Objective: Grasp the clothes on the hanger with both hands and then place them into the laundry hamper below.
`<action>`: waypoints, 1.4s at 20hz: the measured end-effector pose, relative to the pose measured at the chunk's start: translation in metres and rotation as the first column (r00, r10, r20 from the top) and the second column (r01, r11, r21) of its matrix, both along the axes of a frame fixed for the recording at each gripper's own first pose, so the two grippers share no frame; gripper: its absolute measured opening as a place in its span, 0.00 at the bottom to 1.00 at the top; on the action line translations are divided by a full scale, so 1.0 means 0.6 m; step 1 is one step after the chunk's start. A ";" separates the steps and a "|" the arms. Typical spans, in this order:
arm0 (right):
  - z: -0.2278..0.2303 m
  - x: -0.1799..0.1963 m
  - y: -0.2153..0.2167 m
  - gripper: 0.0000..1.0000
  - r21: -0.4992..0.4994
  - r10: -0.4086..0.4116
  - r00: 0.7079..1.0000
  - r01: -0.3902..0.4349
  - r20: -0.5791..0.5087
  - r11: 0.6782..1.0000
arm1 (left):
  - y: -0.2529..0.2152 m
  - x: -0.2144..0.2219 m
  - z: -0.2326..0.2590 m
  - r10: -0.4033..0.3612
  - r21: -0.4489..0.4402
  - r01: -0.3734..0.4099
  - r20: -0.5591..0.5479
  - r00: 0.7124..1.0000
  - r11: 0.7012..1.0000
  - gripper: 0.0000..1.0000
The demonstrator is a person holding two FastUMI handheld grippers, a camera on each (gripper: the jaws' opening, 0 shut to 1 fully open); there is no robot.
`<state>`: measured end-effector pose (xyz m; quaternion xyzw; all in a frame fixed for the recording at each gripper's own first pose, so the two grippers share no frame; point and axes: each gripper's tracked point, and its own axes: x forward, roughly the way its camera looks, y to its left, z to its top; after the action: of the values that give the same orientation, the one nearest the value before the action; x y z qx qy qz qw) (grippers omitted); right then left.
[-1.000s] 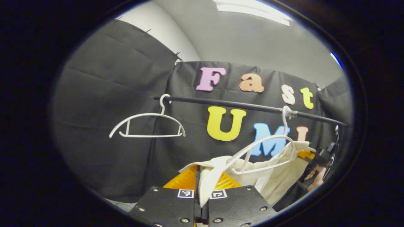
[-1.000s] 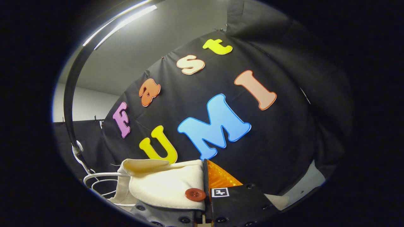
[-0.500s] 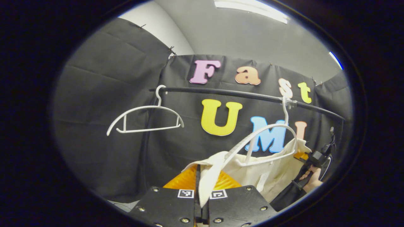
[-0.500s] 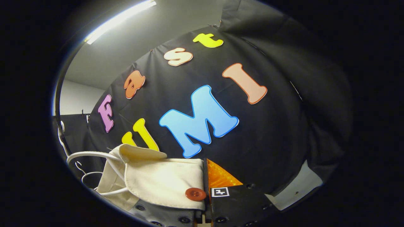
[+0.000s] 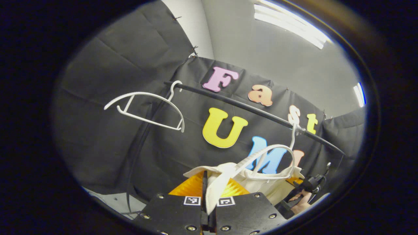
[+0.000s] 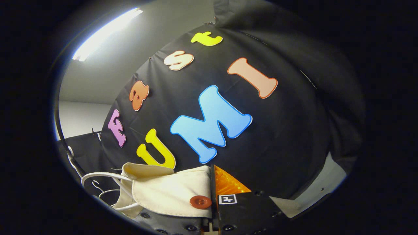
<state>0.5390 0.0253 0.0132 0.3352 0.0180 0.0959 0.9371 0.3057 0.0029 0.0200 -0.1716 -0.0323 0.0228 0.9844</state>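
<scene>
Left gripper view shows the left claw (image 5: 209, 199) clamped on the cream garment (image 5: 261, 186) draped on its white hanger (image 5: 271, 160), the right claw (image 6: 212, 209) pinching its buttoned edge; both should draw downward evenly so the cloth slips free.

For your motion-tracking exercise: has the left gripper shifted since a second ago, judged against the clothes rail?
Yes. In the left gripper view the rail now slants down to the right instead of lying near level, so the left gripper has rolled, clamped on the cream garment.

A cream garment (image 5: 261, 182) with a reddish-brown button (image 6: 200, 202) hangs draped on a white hanger (image 5: 277, 156), whose hook sits on the black rail (image 5: 248, 109).
</scene>
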 end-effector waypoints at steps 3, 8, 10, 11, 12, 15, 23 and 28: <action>-0.012 0.014 -0.006 0.07 0.002 -0.001 1.000 0.001 -0.027 1.000 | -0.010 -0.004 -0.002 -0.023 0.120 0.025 -0.018 1.000 0.992 0.02; -0.065 0.038 0.002 0.08 -0.015 0.036 0.994 -0.038 -0.099 0.999 | -0.006 -0.006 -0.005 -0.044 0.114 0.049 -0.041 0.998 0.992 0.02; -0.085 0.024 -0.016 0.08 -0.066 0.003 0.994 -0.010 -0.110 0.998 | -0.026 0.005 -0.026 -0.052 0.125 0.057 -0.043 0.998 0.991 0.02; -0.097 0.015 -0.023 0.08 -0.080 -0.006 0.992 -0.004 -0.124 0.997 | -0.035 0.008 -0.038 -0.054 0.152 0.062 -0.056 0.997 0.986 0.02; -0.107 0.007 -0.031 0.08 -0.083 -0.011 0.990 -0.001 -0.138 0.997 | -0.048 0.009 -0.052 -0.059 0.177 0.071 -0.072 0.996 0.982 0.02; -0.128 -0.037 -0.051 0.08 -0.118 -0.029 0.987 0.010 -0.157 0.993 | -0.072 -0.008 -0.090 -0.069 0.214 0.089 -0.102 0.992 0.973 0.03; -0.107 -0.284 -0.016 0.08 -0.293 -0.048 0.989 0.005 -0.139 0.956 | -0.031 -0.158 -0.089 -0.097 0.235 0.125 -0.124 0.987 0.964 0.02; -0.088 -0.439 0.046 0.08 -0.369 -0.084 0.988 0.030 -0.130 0.929 | 0.021 -0.229 -0.081 -0.170 0.264 0.209 -0.163 0.972 0.942 0.03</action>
<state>0.2759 0.0529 -0.0398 0.1610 0.0932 0.0391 0.9818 0.1682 0.0152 -0.0284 -0.0311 0.0497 -0.0652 0.9961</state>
